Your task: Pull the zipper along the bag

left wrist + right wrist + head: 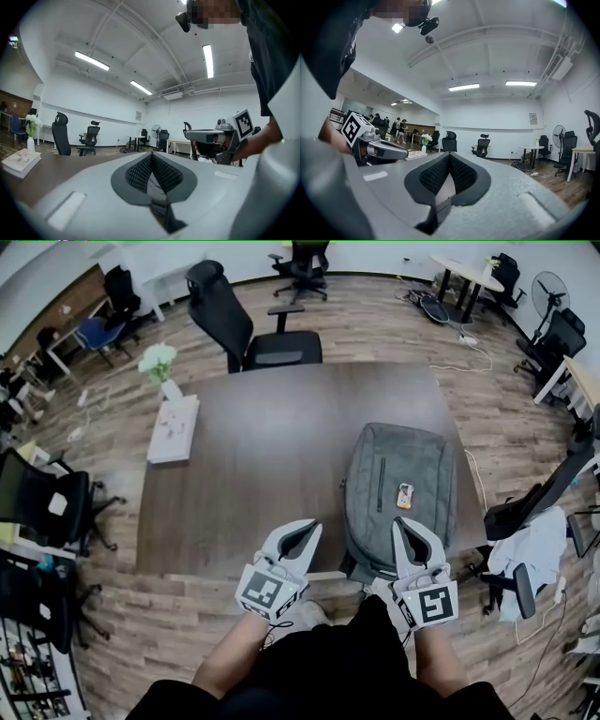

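You are at the very start: neither claw has reached the bag, so the step in hand is the approach. Your left claw and your right claw are both pinched fully together with nothing between the pads. They hang side by side over the near edge of the desk, close to your body and pointing away from you.

The bag lies flat on the desk straight ahead of the right claw, its near end just beyond that claw's tips. From the left claw it sits ahead and off to the right.

It is a grey backpack, soft and rather flat, with its front panel facing up. A dark zip line runs lengthwise down that panel, ahead of the right claw and slightly to its left. A small orange-and-white item rests just right of that line; from here it is too small to say whether it is a pull tab or a tag. No slider can be made out.

Next, you will likely need to find the slider first, then spread one claw enough to pinch the pull. The other claw should probably press the fabric down near it, since a limp bag may slide or bunch when you tug.
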A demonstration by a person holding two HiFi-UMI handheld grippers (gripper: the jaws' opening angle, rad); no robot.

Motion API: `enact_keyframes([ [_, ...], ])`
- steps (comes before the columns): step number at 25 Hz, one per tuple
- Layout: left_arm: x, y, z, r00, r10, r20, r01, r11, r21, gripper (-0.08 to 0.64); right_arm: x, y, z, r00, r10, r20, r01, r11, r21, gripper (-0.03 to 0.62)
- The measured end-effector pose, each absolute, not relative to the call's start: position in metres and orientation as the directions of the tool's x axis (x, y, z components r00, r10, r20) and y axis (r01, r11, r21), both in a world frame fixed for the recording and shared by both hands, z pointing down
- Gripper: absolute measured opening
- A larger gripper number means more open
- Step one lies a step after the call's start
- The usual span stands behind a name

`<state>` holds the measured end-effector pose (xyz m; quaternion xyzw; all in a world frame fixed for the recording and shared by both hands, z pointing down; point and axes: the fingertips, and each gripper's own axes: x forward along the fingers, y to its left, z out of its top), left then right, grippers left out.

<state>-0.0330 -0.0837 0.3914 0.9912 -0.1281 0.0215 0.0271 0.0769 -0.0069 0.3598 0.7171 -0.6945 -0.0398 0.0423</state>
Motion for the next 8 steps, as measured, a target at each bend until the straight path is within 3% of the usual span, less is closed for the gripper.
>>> enact_keyframes([
  [8, -0.0277, -0.0793, 0.3942, 0.970, -0.237, 0.061, -0.240, -0.970, 0.035, 0.017, 0.0737, 0.0003, 0.3574, 0.009, -1.000, -0.020, -0.993, -0.011, 0.118, 0.002],
])
